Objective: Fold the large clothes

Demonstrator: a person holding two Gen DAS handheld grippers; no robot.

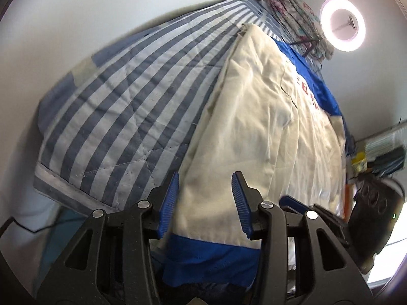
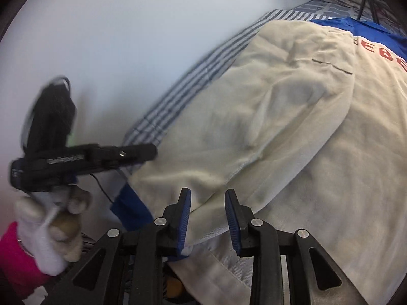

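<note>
While the cream jacket with blue trim and red lettering lies spread over a blue-and-white striped quilt on the bed, both grippers hang above its near edge. The left gripper has its blue fingers apart, with cream cloth showing between them but not pinched. The right gripper likewise has its fingers apart over the cloth, gripping nothing. In the right wrist view, a white-gloved hand with a pink sleeve holds the other gripper's handle. A ring light glows above.
</note>
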